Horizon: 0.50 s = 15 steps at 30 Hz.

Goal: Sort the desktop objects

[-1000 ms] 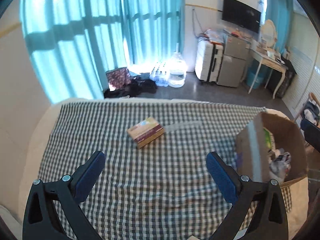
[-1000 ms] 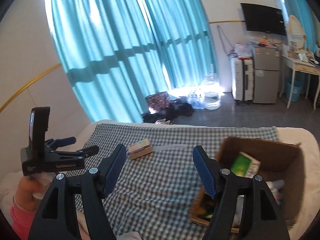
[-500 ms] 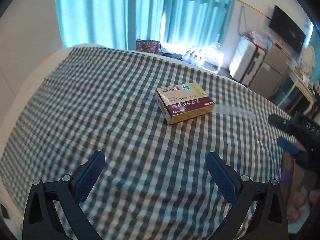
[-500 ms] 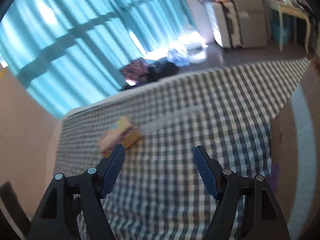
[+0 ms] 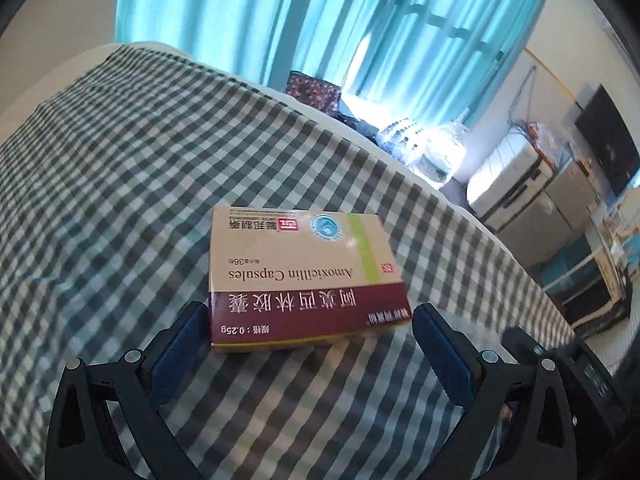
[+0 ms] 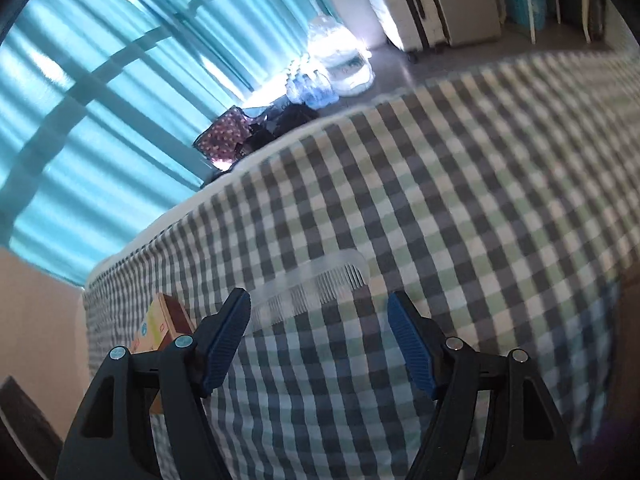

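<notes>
Clear comb blurred, medicine box half hidden behind right tongs

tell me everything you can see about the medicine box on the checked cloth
The medicine box is a flat rectangular carton, apparently cardboard, closed, lying face up on the checked cloth. Its top is cream with a green stripe, a round blue emblem and the words "Amoxicillin Capsules", above a maroon band of white Chinese characters; a yellow edge runs along the near side. Its near end sits between the open blue pads of the left gripper; whether the left-hand pad touches it is unclear.
</notes>
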{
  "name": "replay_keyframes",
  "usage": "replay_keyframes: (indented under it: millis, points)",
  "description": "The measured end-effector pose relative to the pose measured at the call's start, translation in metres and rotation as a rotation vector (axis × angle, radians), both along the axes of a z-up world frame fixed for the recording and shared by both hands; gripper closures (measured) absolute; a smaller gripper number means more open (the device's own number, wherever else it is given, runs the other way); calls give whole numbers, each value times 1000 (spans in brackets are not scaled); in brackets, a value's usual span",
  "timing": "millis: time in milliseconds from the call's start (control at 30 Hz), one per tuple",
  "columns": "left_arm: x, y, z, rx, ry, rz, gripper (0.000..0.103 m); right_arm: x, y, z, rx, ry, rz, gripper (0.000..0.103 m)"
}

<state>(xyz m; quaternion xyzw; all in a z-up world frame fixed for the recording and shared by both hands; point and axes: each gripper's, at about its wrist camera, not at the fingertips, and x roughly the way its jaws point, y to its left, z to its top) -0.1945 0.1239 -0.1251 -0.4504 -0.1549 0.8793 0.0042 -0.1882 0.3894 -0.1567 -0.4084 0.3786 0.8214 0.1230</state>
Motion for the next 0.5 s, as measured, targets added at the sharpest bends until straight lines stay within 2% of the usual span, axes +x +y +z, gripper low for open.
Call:
replay_keyframes:
  millis: [133, 300, 367, 500]
  points:
    - [-16, 5, -6, -16, 2, 78, 0, 2, 5, 1, 3, 19, 5, 32]
    - [-29, 6, -6, -32, 9, 111, 0, -6, -8, 4, 89, 5, 43, 31]
    - [-29, 7, -7, -20, -1, 93, 0, -5, -12, 5, 98, 0, 51, 31]
    - [-25, 13, -3, -10, -11, 14, 0, -1, -7, 6, 48, 2, 45, 31]
